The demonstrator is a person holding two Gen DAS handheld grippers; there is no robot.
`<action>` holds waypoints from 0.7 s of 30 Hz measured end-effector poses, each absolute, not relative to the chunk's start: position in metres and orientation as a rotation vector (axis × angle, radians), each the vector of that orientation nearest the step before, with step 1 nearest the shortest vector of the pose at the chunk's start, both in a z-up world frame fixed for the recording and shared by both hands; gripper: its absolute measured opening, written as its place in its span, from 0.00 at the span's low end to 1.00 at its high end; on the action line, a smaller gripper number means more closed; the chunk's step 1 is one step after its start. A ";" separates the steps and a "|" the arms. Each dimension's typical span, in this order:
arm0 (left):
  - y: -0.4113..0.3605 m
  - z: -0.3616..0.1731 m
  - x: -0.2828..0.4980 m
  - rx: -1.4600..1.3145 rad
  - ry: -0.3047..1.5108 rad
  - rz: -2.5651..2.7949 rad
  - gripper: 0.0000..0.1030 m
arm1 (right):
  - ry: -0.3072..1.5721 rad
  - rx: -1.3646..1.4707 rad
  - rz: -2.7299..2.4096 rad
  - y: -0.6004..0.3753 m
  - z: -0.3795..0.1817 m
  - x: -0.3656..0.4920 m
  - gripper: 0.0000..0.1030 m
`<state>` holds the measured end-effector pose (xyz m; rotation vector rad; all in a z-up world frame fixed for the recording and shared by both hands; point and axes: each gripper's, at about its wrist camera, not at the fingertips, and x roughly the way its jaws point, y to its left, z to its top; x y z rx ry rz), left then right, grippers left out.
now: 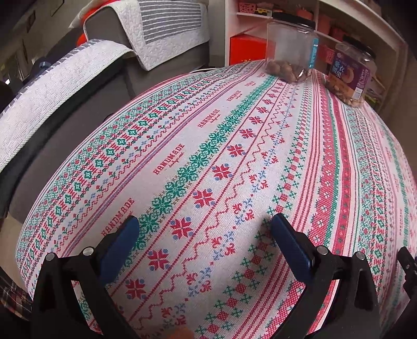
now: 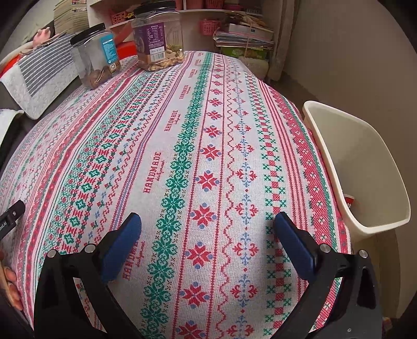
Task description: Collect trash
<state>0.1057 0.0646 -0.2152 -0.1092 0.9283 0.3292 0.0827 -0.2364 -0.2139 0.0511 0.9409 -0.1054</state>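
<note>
1. The bin [image 2: 365, 167], a cream plastic one, stands at the right edge of the right wrist view, just beside the table edge; a small red scrap [image 2: 350, 201] shows low inside it against the near wall.
2. The right gripper [image 2: 207, 221] sits at the bottom of that frame above the tablecloth [image 2: 208, 130], its blue fingers spread wide with nothing between them.
3. The left gripper [image 1: 204, 225] fills the bottom of the left wrist view, likewise spread wide and holding nothing.
4. The tablecloth bears red, green and blue cross-stitch stripes.
5. Two clear jars with black lids stand at the far end, upper left of the right view: a blue-label jar [image 2: 95, 57] and a purple-label jar [image 2: 156, 36], both with nuts at the bottom.
6. Shelves [image 2: 234, 15] with pink baskets fill the top.
</note>
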 end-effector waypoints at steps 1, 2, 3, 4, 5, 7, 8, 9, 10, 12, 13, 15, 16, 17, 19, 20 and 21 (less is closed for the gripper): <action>0.065 -0.215 0.106 -0.110 0.925 0.328 0.95 | 0.941 0.051 -0.104 -0.237 -0.214 0.084 0.95; 0.065 -0.215 0.106 -0.114 0.924 0.326 0.95 | 0.941 0.049 -0.101 -0.236 -0.214 0.084 0.95; 0.065 -0.215 0.105 -0.115 0.924 0.325 0.95 | 0.942 0.047 -0.099 -0.236 -0.214 0.084 0.95; 0.065 -0.215 0.106 -0.113 0.924 0.326 0.95 | 0.942 0.045 -0.100 -0.236 -0.214 0.084 0.95; 0.065 -0.215 0.106 -0.112 0.924 0.327 0.95 | 0.942 0.044 -0.101 -0.235 -0.214 0.085 0.95; 0.065 -0.215 0.106 -0.113 0.924 0.327 0.95 | 0.942 0.045 -0.101 -0.235 -0.214 0.085 0.95; 0.064 -0.215 0.106 -0.112 0.924 0.327 0.95 | 0.942 0.045 -0.101 -0.235 -0.214 0.085 0.95; 0.065 -0.215 0.106 -0.113 0.924 0.327 0.95 | 0.942 0.045 -0.100 -0.235 -0.214 0.085 0.95; 0.065 -0.215 0.106 -0.113 0.924 0.326 0.95 | 0.942 0.045 -0.101 -0.234 -0.214 0.085 0.95; 0.065 -0.215 0.106 -0.113 0.924 0.327 0.95 | 0.942 0.045 -0.101 -0.235 -0.214 0.085 0.95; 0.065 -0.215 0.106 -0.113 0.924 0.327 0.95 | 0.942 0.045 -0.101 -0.235 -0.214 0.085 0.95; 0.065 -0.215 0.105 -0.113 0.923 0.327 0.95 | 0.942 0.045 -0.101 -0.234 -0.214 0.085 0.95; 0.065 -0.215 0.105 -0.113 0.923 0.327 0.95 | 0.942 0.045 -0.101 -0.234 -0.214 0.085 0.95; 0.065 -0.215 0.105 -0.113 0.923 0.327 0.95 | 0.942 0.045 -0.101 -0.234 -0.214 0.085 0.95; 0.065 -0.215 0.105 -0.113 0.923 0.327 0.95 | 0.942 0.045 -0.101 -0.234 -0.214 0.085 0.95; 0.065 -0.215 0.105 -0.113 0.923 0.327 0.95 | 0.942 0.045 -0.101 -0.234 -0.214 0.085 0.95; 0.065 -0.215 0.105 -0.113 0.923 0.327 0.95 | 0.942 0.045 -0.101 -0.234 -0.214 0.085 0.95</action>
